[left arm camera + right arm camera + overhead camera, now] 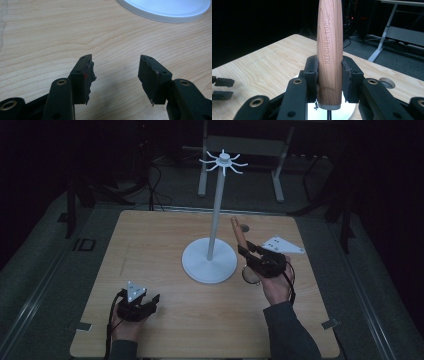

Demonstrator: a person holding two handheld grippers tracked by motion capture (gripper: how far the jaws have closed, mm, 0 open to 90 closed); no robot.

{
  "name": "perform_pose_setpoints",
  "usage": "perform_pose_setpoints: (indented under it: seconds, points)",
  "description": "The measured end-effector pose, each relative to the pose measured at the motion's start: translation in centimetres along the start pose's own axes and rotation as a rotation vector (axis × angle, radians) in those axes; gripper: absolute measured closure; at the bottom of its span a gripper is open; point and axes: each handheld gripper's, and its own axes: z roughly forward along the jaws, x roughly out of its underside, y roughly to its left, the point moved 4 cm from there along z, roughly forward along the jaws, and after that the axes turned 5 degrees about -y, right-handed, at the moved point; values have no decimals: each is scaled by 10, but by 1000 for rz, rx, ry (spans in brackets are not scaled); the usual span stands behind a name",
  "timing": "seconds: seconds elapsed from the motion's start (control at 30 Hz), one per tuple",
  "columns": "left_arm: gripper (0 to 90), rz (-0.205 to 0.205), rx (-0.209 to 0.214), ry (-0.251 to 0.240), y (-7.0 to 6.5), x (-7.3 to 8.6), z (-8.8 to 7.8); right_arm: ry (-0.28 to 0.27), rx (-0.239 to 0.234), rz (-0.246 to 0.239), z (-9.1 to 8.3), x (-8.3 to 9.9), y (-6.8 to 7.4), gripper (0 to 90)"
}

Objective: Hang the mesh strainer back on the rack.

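Right hand-held gripper [329, 75] clamps wooden handle [329, 45], white stand [210, 262] just beside it. Left hand-held gripper [115, 75] wide apart, nothing held, over counter [50, 37].

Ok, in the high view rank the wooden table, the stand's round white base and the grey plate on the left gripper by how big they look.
1. Wooden table, by far the largest.
2. Stand's round white base.
3. Grey plate on the left gripper, smallest, though it sits nearer the camera.

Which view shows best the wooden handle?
The right gripper view: the handle stands close, clamped between the jaws, its engraved "KITCHEN TOOL" readable. The high view shows it small and dim in the right gripper.
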Motion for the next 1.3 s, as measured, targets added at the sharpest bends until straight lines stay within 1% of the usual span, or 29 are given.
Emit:
perform_pose_setpoints:
  seconds: [0.2, 0.67, 0.9, 1.07, 1.3]
  points:
    - [456, 1, 1, 1, 0, 0, 0, -10, 4, -1, 0, -4, -1, 689]
    - [456, 0, 1, 1, 0, 0, 0, -39, 3, 18, -1, -14, -3, 689]
    - [455, 0, 1, 2, 0, 0, 0, -53, 0, 19, -2, -19, -4, 689]
    - [455, 0, 0, 1, 0, 0, 0, -69, -3, 35, -2, -23, -5, 689]
    - [456, 0, 0, 1, 0, 0, 0, -80, -1, 39, -3, -25, -5, 689]
